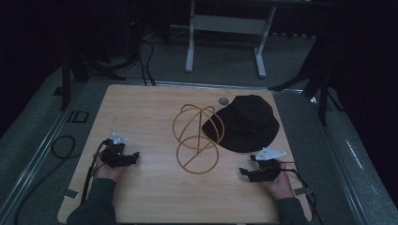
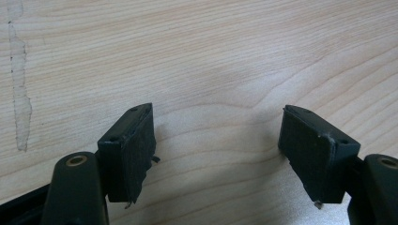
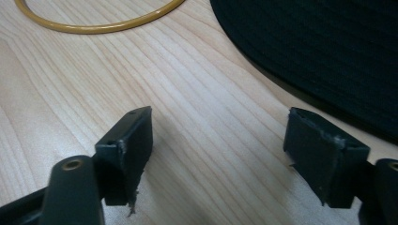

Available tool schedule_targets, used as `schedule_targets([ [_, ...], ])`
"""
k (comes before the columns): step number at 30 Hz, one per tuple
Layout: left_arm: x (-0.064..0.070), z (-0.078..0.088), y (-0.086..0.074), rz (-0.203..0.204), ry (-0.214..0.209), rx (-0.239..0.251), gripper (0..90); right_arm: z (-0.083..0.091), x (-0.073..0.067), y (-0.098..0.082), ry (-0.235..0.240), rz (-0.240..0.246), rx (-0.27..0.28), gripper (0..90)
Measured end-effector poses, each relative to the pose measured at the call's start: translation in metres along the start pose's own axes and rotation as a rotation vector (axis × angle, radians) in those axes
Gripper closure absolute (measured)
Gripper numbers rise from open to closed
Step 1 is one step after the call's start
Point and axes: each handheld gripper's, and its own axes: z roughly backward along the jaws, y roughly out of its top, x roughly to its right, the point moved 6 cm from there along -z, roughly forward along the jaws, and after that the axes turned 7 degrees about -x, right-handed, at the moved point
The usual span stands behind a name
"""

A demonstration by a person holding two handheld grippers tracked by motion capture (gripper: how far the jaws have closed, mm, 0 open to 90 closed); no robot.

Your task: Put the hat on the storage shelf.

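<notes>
I rest both hands near my edge of the wooden table [image 1: 141, 197]. My left gripper [image 1: 123, 158] has its jaws spread wide with only bare wood between them, and my right gripper [image 1: 256, 173] is just as wide apart and holds nothing. The black hat [image 1: 246, 123] lies on the far right part of the table, its brim touching the yellow wire stand [image 1: 197, 136] at the middle; in the right gripper view the brim [image 3: 328, 51] is just beyond my jaws, with the stand's base ring [image 3: 94, 26] to the side. I judge the hat soft, light and floppy, so I would pinch the brim edge nearest me. The stand looks stiff but light and easily tipped; its base ring seems the steadiest hold.
</notes>
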Motion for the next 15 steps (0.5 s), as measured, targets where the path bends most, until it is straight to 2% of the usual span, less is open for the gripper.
schedule_targets([
  [5,0.0002,-0.0004,0.0006,-0.001,-0.002,0.000,27.4,0.0005,-0.0004,0.0002,-0.001,-0.003,0.005,30.8],
  [6,0.0002,-0.0004,0.0006,-0.002,-0.001,0.000,27.4,0.0021,-0.0004,0.0005,-0.007,-0.016,0.004,38.8],
  [7,0.0003,-0.0005,0.0007,-0.001,-0.001,0.000,27.4,0.0021,-0.0004,0.0005,-0.007,-0.016,0.004,38.8],
  [8,0.0002,-0.0004,0.0006,-0.002,-0.002,0.000,27.4,0.0045,0.0009,0.0014,0.004,-0.050,-0.009,46.0],
  [9,0.0002,-0.0005,0.0006,-0.002,-0.002,0.002,27.4,0.0045,0.0009,0.0014,0.004,-0.050,-0.009,46.0],
  [10,0.0002,-0.0005,0.0006,-0.002,-0.002,0.003,27.3,0.0059,0.0017,0.0019,0.020,-0.062,-0.018,51.6],
  [12,0.0003,-0.0005,0.0006,-0.001,-0.002,0.003,27.3,0.0074,0.0016,0.0023,0.039,-0.070,-0.031,58.0],
  [13,0.0002,-0.0005,0.0006,-0.001,-0.002,0.003,27.3,0.0074,0.0016,0.0023,0.039,-0.070,-0.031,58.0],
  [14,0.0002,-0.0005,0.0005,-0.002,-0.002,0.003,27.3,0.0086,0.0012,0.0020,0.042,-0.057,-0.046,64.9],
  [15,0.0002,-0.0005,0.0005,-0.002,-0.002,0.003,27.3,0.0086,0.0012,0.0020,0.042,-0.057,-0.046,64.9],
])
